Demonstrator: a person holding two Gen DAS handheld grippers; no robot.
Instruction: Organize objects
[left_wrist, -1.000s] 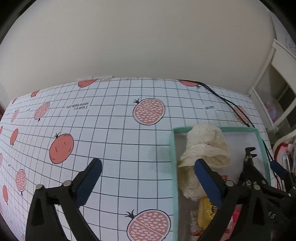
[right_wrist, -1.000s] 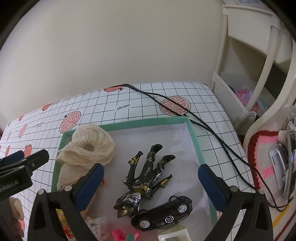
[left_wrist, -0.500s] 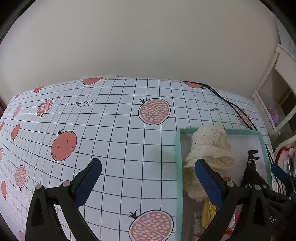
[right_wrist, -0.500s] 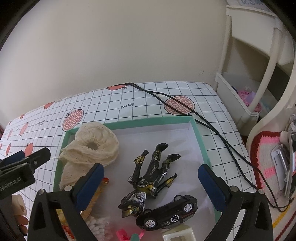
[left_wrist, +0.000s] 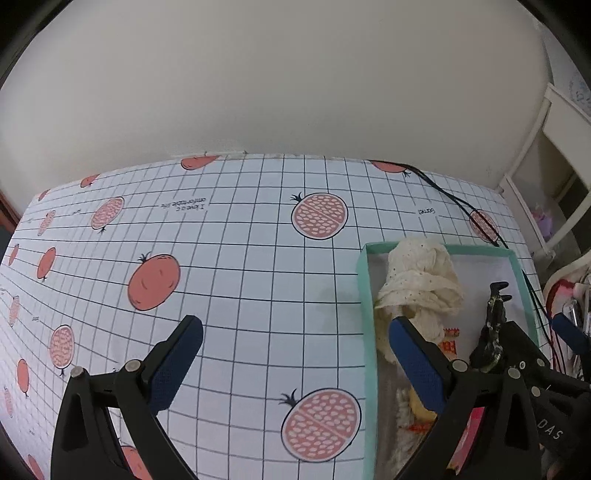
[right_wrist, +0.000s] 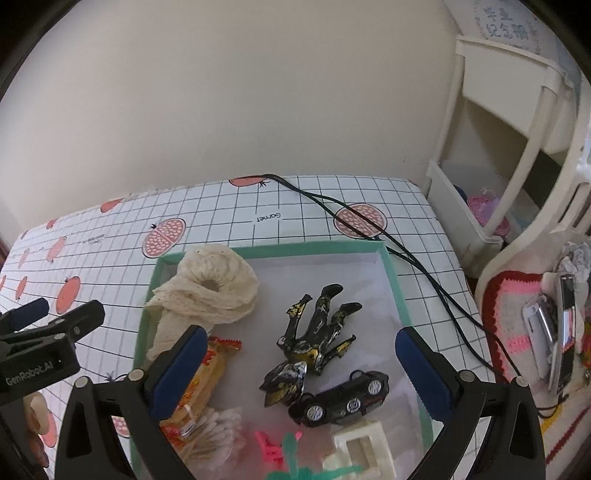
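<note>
Both my grippers have backed away from the tray (right_wrist: 396, 280); more tablecloth shows than a second ago. Left gripper (left_wrist: 295, 363) and right gripper (right_wrist: 301, 365) both hang spread, empty. The figure (right_wrist: 317, 336) lies at the tray's centre, the car (right_wrist: 341, 398) touching it at 5 o'clock; I judge a careless grab could snag both.

Table (right_wrist: 314, 206) w/ green tray (right_wrist: 393, 280), black cable (right_wrist: 417, 258)

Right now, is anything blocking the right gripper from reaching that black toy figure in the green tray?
Nothing visible does. The right gripper hangs open above the black toy figure; the toy car lies just beside it.
</note>
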